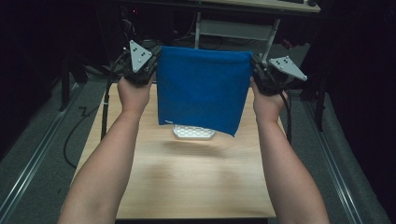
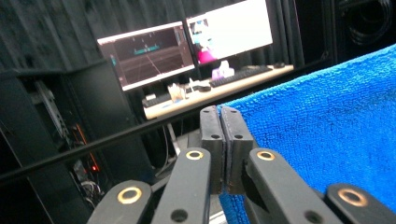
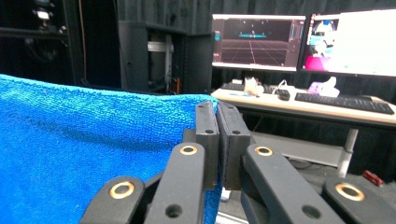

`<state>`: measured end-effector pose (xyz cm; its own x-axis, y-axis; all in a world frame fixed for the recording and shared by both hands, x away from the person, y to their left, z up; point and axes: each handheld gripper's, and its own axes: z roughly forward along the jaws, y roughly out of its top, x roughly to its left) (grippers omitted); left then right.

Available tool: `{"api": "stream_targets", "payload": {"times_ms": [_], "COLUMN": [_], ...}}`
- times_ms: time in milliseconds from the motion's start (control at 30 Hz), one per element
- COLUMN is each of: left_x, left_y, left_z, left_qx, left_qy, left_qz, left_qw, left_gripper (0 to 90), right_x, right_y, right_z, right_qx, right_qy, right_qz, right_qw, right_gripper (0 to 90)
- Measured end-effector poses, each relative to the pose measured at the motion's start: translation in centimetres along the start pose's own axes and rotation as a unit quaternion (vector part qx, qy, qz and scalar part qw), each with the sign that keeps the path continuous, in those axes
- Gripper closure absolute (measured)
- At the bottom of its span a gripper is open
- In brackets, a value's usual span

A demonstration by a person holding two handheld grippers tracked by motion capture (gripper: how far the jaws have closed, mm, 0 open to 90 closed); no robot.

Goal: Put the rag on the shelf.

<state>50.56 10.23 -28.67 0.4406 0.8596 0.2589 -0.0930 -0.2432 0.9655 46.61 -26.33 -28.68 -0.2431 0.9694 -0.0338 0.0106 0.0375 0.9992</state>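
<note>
both hand-held grippers, left [image 1: 156, 63] and right [image 1: 254, 70], are clamped tight on the blue towel's [image 1: 201, 88] top corners. high view shows a white tray [image 1: 194, 133] on the surface [image 1: 187, 182] under it.

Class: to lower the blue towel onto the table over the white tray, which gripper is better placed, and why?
Neither leads: left gripper and right gripper, jaws shut, each pinch a top corner of the blue towel hanging above the white tray.

One towel [image 1: 201, 93]; two hand-held grippers [image 1: 148, 70]

no legible text, labels or numbers
</note>
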Motion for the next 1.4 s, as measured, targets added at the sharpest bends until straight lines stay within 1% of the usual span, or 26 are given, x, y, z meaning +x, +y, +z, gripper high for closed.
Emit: {"api": "stream_targets", "payload": {"times_ms": [33,133,167,200,267,300,367,433,500,567,600,700,733,867,900,933,967,1000,1100,1167,1233,1267,1300,1333,1367,1400], "left_x": [0.2,0.4,0.5,0.6,0.7,0.7,0.8,0.8,0.7,0.7,0.7,0.3,0.2,-0.3,-0.4,-0.6,-0.7,-0.8,-1.2,-1.5,-1.9,-2.0,-2.1,-2.2,-2.3,-2.5], "left_y": [-0.4,-1.7,-2.0,-2.5,-3.5,-4.1,-5.1,-6.3,-7.3,-8.6,-9.0,-10.4,-10.9,-12.5,-12.8,-13.3,-13.5,-14.0,-15.1,-15.8,-16.6,-17.0,-17.3,-17.5,-17.7,-18.0], "left_z": [0.4,1.6,1.8,2.0,2.4,2.7,3.0,3.3,3.5,3.8,3.9,4.1,4.1,4.1,4.2,4.1,4.0,3.9,3.8,3.6,3.4,3.4,3.3,3.3,3.3,3.2], "left_qx": [0.007,0.039,0.044,0.048,0.062,0.071,0.079,0.092,0.103,0.115,0.121,0.134,0.140,0.155,0.164,0.165,0.165,0.169,0.180,0.189,0.192,0.196,0.199,0.201,0.202,0.204], "left_qy": [-0.004,-0.009,-0.011,-0.012,-0.015,-0.015,-0.018,-0.021,-0.024,-0.030,-0.033,-0.042,-0.046,-0.058,-0.062,-0.064,-0.065,-0.068,-0.074,-0.079,-0.083,-0.086,-0.088,-0.090,-0.091,-0.093], "left_qz": [-0.006,-0.002,-0.004,-0.006,-0.007,-0.010,-0.021,-0.030,-0.034,-0.045,-0.047,-0.047,-0.049,-0.055,-0.058,-0.057,-0.059,-0.064,-0.069,-0.072,-0.080,-0.082,-0.086,-0.087,-0.090,-0.094], "left_qw": [0.9999,0.9992,0.9990,0.9988,0.9980,0.9973,0.9965,0.9951,0.9938,0.9919,0.9909,0.9889,0.9879,0.9847,0.9828,0.9825,0.9824,0.9811,0.9784,0.9761,0.9746,0.9734,0.9723,0.9715,0.9710,0.9699], "left_gripper": [89.2,89.2,89.2,89.2,89.2,89.2,89.2,89.2,89.2,89.2,89.1,89.2,89.2,89.2,89.2,89.2,89.2,89.2,89.1,89.2,89.1,89.1,89.1,89.1,89.1,89.1], "right_x": [-0.1,0.0,0.0,0.0,0.1,0.1,0.2,0.4,0.4,0.4,0.4,0.2,0.2,-0.2,-0.2,-0.3,-0.3,-0.3,-0.3,-0.2,-0.2,-0.2,-0.3,-0.3,-0.3,-0.3], "right_y": [-0.2,-1.1,-1.5,-1.8,-2.5,-2.8,-3.6,-4.4,-5.2,-5.9,-6.4,-7.8,-8.2,-10.3,-10.6,-11.0,-11.6,-11.9,-13.1,-14.0,-14.6,-15.0,-15.3,-15.6,-15.9,-16.2], "right_z": [0.3,1.5,1.9,2.1,2.7,2.9,3.4,3.9,4.2,4.5,4.6,4.9,5.0,5.2,5.2,5.2,5.1,5.1,5.0,4.9,4.8,4.7,4.7,4.6,4.6,4.5], "right_qx": [0.003,0.026,0.035,0.040,0.052,0.056,0.067,0.080,0.091,0.103,0.107,0.123,0.127,0.147,0.149,0.152,0.157,0.160,0.169,0.177,0.183,0.187,0.189,0.194,0.196,0.199], "right_qy": [0.000,-0.004,-0.004,-0.003,-0.001,-0.001,0.001,0.002,0.005,0.010,0.013,0.016,0.016,0.019,0.020,0.020,0.021,0.020,0.022,0.021,0.022,0.022,0.023,0.022,0.022,0.022], "right_qz": [0.002,-0.006,-0.012,-0.011,-0.016,-0.018,-0.025,-0.033,-0.032,-0.031,-0.034,-0.029,-0.027,-0.005,-0.001,-0.002,0.001,0.003,0.011,0.013,0.015,0.019,0.020,0.024,0.025,0.027], "right_qw": [1.0000,0.9996,0.9993,0.9992,0.9985,0.9983,0.9974,0.9962,0.9954,0.9942,0.9936,0.9918,0.9914,0.9890,0.9886,0.9882,0.9874,0.9870,0.9852,0.9839,0.9827,0.9820,0.9815,0.9804,0.9801,0.9794], "right_gripper": [88.6,88.6,88.5,88.5,88.5,88.5,88.5,88.5,88.5,88.5,88.5,88.5,88.5,88.5,88.5,88.5,88.5,88.5,88.5,88.4,88.4,88.4,88.4,88.4,88.4,88.4]}}
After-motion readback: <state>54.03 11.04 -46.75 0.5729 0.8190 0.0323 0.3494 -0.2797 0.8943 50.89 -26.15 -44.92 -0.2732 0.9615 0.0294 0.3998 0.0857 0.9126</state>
